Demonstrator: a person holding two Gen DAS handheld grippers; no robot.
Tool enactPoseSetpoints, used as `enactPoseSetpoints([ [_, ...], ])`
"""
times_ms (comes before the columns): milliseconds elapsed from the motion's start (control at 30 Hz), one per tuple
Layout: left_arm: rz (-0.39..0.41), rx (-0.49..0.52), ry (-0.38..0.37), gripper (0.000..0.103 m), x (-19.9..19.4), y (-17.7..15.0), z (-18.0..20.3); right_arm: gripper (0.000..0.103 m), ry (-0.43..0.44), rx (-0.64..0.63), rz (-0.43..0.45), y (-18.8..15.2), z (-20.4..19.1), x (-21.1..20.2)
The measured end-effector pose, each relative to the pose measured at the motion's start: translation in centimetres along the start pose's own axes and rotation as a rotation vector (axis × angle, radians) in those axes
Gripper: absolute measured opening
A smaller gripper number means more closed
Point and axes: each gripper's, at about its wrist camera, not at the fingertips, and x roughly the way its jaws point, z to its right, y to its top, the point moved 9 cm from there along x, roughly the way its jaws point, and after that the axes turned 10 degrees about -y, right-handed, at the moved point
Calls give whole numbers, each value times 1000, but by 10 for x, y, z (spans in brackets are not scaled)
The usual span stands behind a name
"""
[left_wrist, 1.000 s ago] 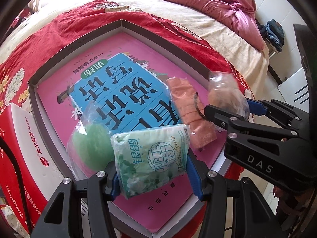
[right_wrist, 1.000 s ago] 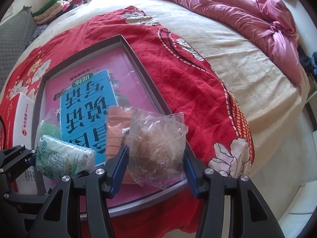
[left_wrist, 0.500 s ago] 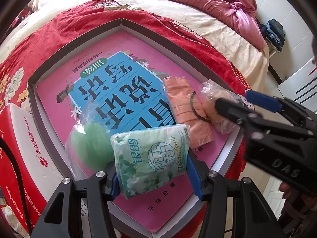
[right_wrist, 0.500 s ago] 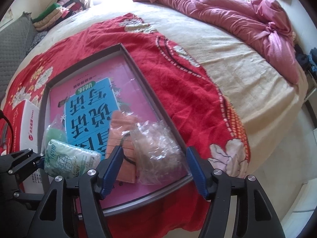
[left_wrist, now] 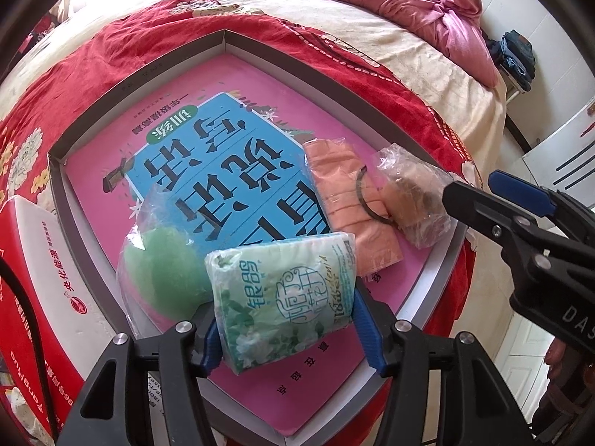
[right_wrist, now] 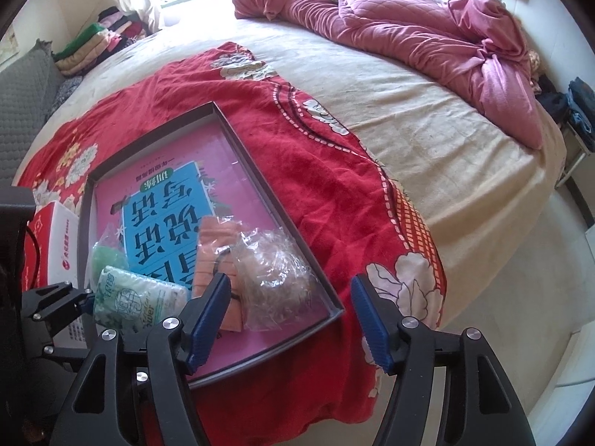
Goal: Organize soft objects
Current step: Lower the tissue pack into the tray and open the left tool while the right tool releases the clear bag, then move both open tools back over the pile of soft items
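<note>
My left gripper [left_wrist: 286, 319] is shut on a green-and-white tissue pack [left_wrist: 282, 290], held just above the near end of a grey tray [left_wrist: 260, 52] with a pink and blue book [left_wrist: 223, 171] in it. The pack also shows in the right wrist view [right_wrist: 134, 301]. In the tray lie a green sponge in a clear bag [left_wrist: 163, 264], an orange folded cloth [left_wrist: 353, 208] and a clear bag with a brown item [left_wrist: 412, 197]. My right gripper [right_wrist: 290, 319] is open and empty, drawn back above the tray's near right corner, the brown bag [right_wrist: 275, 278] lying free ahead of it.
The tray sits on a red flowered blanket [right_wrist: 297, 148] on a beige bed. A red-and-white carton [left_wrist: 33, 260] lies left of the tray. A crumpled pink quilt [right_wrist: 427, 37] lies at the far side. The bed edge and floor are at the right.
My right gripper let go of the clear bag with the brown item, which now lies in the tray, and pulled back and up. My left gripper stayed put with the tissue pack.
</note>
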Motion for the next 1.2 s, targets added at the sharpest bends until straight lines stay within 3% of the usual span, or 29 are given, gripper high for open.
enactPoseSetpoints([
  [667, 23, 35, 8, 68, -26, 1, 7, 74, -34, 7, 44, 7, 6, -24],
  [967, 74, 38, 2, 82, -52, 2, 10, 75, -41, 4, 64, 8, 4, -36],
  [1200, 110, 33, 8, 82, -70, 3, 12, 75, -40, 16, 86, 11, 7, -50],
])
